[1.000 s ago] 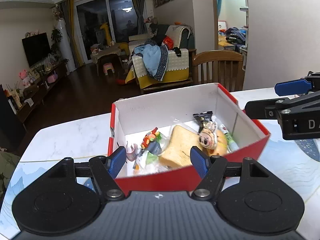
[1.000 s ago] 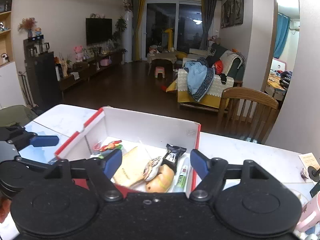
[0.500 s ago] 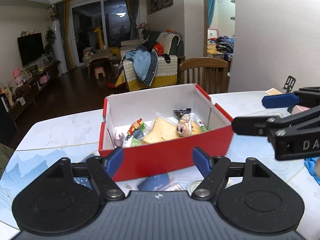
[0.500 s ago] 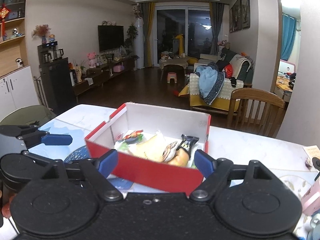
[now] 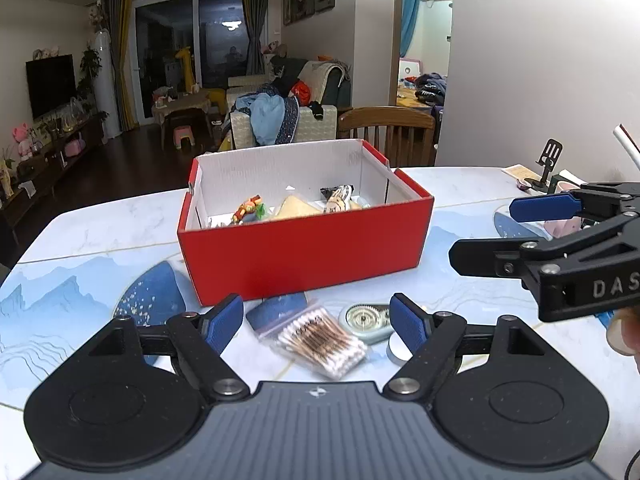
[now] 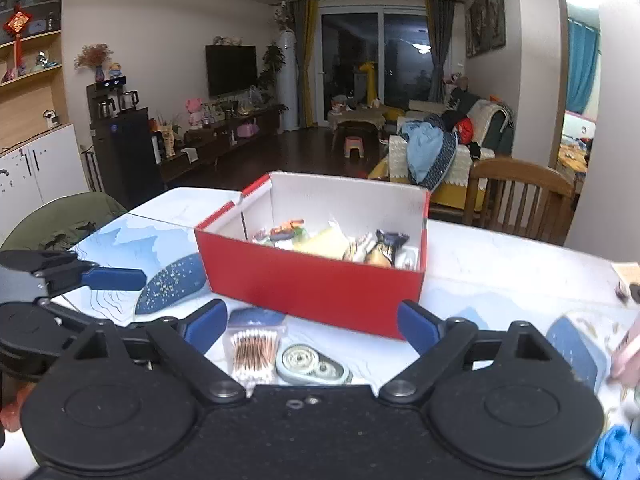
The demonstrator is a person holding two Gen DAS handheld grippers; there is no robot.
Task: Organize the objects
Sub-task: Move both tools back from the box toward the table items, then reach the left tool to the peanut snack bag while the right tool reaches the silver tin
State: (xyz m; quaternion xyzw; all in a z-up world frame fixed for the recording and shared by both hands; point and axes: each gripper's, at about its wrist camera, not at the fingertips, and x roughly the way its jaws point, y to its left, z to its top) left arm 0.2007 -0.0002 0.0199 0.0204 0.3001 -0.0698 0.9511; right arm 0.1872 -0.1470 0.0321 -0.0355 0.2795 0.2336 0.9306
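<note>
A red box [image 5: 304, 248] with a white inside stands on the table and holds snacks and small toys [image 5: 296, 206]; it also shows in the right wrist view [image 6: 312, 280]. In front of it lie a bag of cotton swabs [image 5: 320, 340], a round correction-tape dispenser [image 5: 366, 322] and a small blue packet [image 5: 276, 312]. My left gripper [image 5: 316, 324] is open and empty, just above these items. My right gripper [image 6: 312, 326] is open and empty, over the swabs [image 6: 254, 350] and the dispenser [image 6: 312, 364].
A wooden chair [image 5: 388, 132] stands behind the table's far edge. A phone stand and a pink cup [image 5: 560, 200] sit at the right. A blue cloth [image 6: 616, 456] lies at the near right. The table [image 5: 88, 232] has a blue mountain pattern.
Both grippers have pulled back from above the box toward the near edge. The swabs, dispenser and packet in front of the box have come into view.
</note>
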